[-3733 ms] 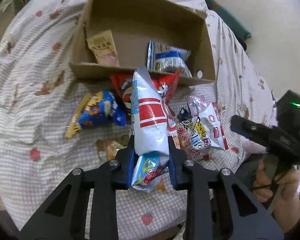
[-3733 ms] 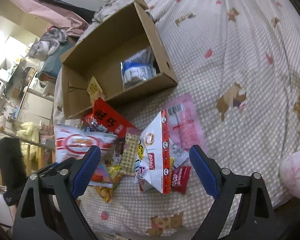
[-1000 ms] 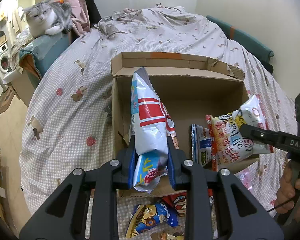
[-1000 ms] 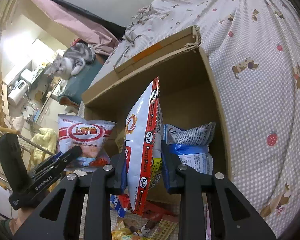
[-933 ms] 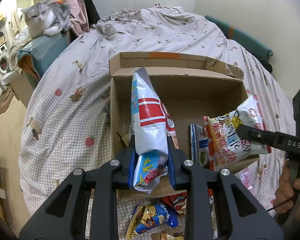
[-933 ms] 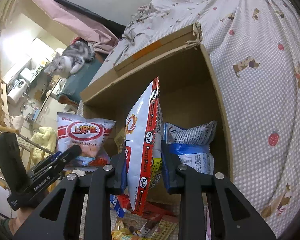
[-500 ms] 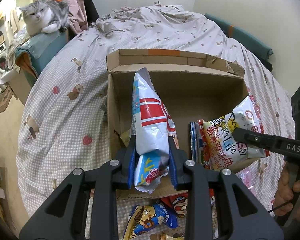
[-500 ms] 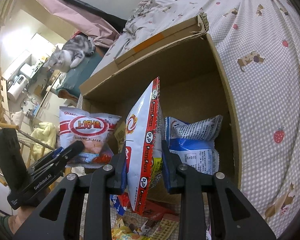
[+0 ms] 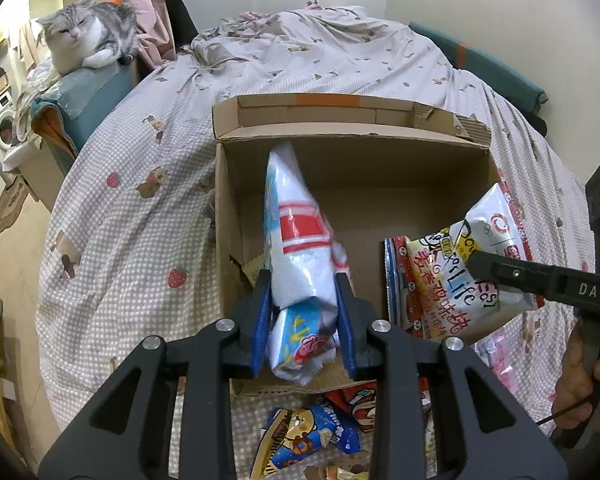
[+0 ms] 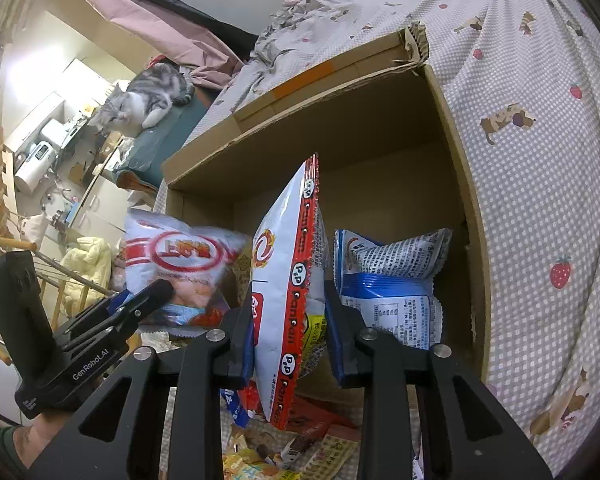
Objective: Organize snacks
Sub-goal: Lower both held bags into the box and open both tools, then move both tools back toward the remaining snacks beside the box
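Two hand-held claws over an open cardboard box [image 9: 352,160] on a bed, each carrying a snack bag.

The left gripper [image 9: 302,320] has its blue pads on either side of the lower part of a white shrimp-flake bag [image 9: 300,252], which stands up ahead of the fingers over the box's left half. Its jaws have just been opening, and the bag is blurred, so it appears to be slipping free; whether the pads still press on it cannot be told.

The right gripper [image 10: 288,332] is clamped on a white-and-red-edged snack bag [image 10: 288,280], held edge-on ahead of the fingers, just left of a blue-and-white packet [image 10: 388,292] already standing in the box.

Several loose snacks [image 9: 312,440] lie below and behind the left claw, outside the box's near wall.

To release well: keep each claw steady above the box floor, well inside the near wall; part the jaws fully so the bag drops clear; draw back upward only once the pads stand off the wrapper.
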Tool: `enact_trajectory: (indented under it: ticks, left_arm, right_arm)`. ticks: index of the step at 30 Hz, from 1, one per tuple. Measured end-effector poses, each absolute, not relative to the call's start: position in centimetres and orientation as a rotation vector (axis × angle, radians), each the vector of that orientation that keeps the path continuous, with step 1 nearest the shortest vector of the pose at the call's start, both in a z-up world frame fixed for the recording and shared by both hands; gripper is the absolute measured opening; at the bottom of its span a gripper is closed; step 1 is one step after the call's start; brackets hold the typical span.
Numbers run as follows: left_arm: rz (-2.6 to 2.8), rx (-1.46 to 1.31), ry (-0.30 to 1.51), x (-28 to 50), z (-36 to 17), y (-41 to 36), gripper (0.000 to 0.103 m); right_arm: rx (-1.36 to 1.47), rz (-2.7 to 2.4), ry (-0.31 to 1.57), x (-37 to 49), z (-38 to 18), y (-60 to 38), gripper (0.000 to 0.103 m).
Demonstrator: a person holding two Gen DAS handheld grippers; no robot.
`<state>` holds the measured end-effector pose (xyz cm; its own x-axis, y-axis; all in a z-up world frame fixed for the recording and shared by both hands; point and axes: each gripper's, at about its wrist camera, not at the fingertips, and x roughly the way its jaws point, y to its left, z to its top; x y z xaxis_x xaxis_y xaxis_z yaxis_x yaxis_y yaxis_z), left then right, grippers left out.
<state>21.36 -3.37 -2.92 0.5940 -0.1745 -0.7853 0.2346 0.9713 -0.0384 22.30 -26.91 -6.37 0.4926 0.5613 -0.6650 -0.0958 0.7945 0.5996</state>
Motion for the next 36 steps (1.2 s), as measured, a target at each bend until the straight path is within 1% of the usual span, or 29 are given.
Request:
enact_trajectory:
  ticks: [2, 4, 5, 6, 7, 10, 11, 12, 13, 14, 15, 19, 29, 36]
  left_arm:
    - [-0.238, 0.065, 0.901, 21.3, -2.9, -3.2, 0.040]
    - [-0.228, 0.066, 0.891, 21.2, -2.7, -3.1, 0.061]
    - [-0.218, 0.074, 0.882, 21.1, -2.6, -3.1, 0.066]
    - [-0.202, 0.088, 0.873, 21.1, -2.5, -3.1, 0.075]
    - [-0.196, 0.097, 0.863, 21.0, -2.4, -3.2, 0.076]
    - [-0.184, 0.113, 0.850, 20.9, -2.2, -3.2, 0.077]
    - [-0.180, 0.115, 0.847, 21.0, -2.1, -3.2, 0.077]
    - [-0.176, 0.117, 0.842, 20.9, -2.1, -3.2, 0.077]
    - [-0.170, 0.119, 0.837, 20.9, -2.0, -3.1, 0.077]
    - [-0.164, 0.121, 0.832, 20.9, -1.9, -3.1, 0.077]
    - [-0.158, 0.124, 0.825, 20.9, -1.8, -3.0, 0.077]
    - [-0.152, 0.116, 0.804, 20.7, -1.4, -2.8, 0.077]
    - [-0.140, 0.127, 0.810, 20.6, -1.5, -2.5, 0.077]
    - [-0.124, 0.108, 0.804, 19.2, -0.8, -1.6, 0.077]
  right_arm:
    - [0.540, 0.417, 0.991, 22.4, -6.5, -27.0, 0.032]
    - [0.536, 0.408, 0.997, 22.5, -6.5, -27.1, 0.032]
    - [0.529, 0.395, 0.999, 22.6, -6.5, -27.1, 0.032]
    - [0.524, 0.386, 1.002, 22.6, -6.6, -27.2, 0.032]
    - [0.522, 0.377, 1.008, 22.7, -6.6, -27.3, 0.032]
    - [0.508, 0.346, 1.009, 22.7, -6.5, -27.7, 0.033]
    - [0.498, 0.334, 1.005, 22.6, -6.4, -27.8, 0.038]
    - [0.491, 0.324, 0.996, 22.6, -6.1, -27.8, 0.050]
    - [0.487, 0.317, 0.979, 22.5, -5.9, -28.0, 0.059]
    - [0.481, 0.303, 0.959, 22.4, -5.5, -28.1, 0.075]
    - [0.468, 0.287, 0.933, 22.2, -5.1, -28.2, 0.081]
    - [0.427, 0.267, 0.884, 21.9, -4.1, -28.4, 0.081]
    - [0.427, 0.281, 0.893, 22.0, -3.8, -28.3, 0.081]
    - [0.444, 0.279, 0.880, 21.0, -3.1, -28.3, 0.081]
